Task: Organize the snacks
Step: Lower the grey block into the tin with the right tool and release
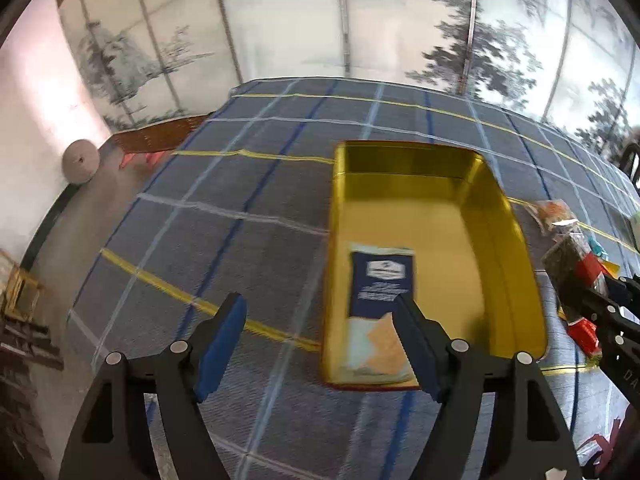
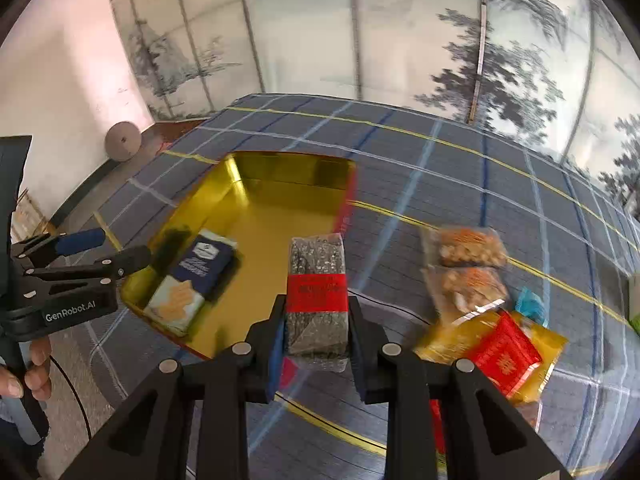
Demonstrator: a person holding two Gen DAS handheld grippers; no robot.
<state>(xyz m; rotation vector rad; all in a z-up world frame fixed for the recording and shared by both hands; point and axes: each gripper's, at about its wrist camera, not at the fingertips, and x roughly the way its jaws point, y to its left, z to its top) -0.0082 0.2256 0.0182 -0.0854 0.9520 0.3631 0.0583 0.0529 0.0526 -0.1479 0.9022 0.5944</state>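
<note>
An open gold tin (image 1: 480, 248) (image 2: 276, 224) lies on the plaid tablecloth. A navy and cream snack packet (image 1: 380, 300) (image 2: 192, 280) lies inside it near the front left corner. My left gripper (image 1: 320, 336) is open and empty, its right finger over the tin's near end; it shows at the left of the right wrist view (image 2: 108, 248). My right gripper (image 2: 316, 340) is shut on a dark seaweed-like snack bar with a red band (image 2: 318, 284), held above the tin's right rim. That bar shows in the left wrist view (image 1: 572, 268).
Loose snacks lie right of the tin: two clear packs of orange nut pieces (image 2: 468, 264), a yellow pack with a red label (image 2: 500, 356) and a small blue wrapper (image 2: 530, 304). The plaid tablecloth (image 1: 240, 208) ends at a painted screen wall behind. A grey round object (image 1: 80, 160) sits by the wall.
</note>
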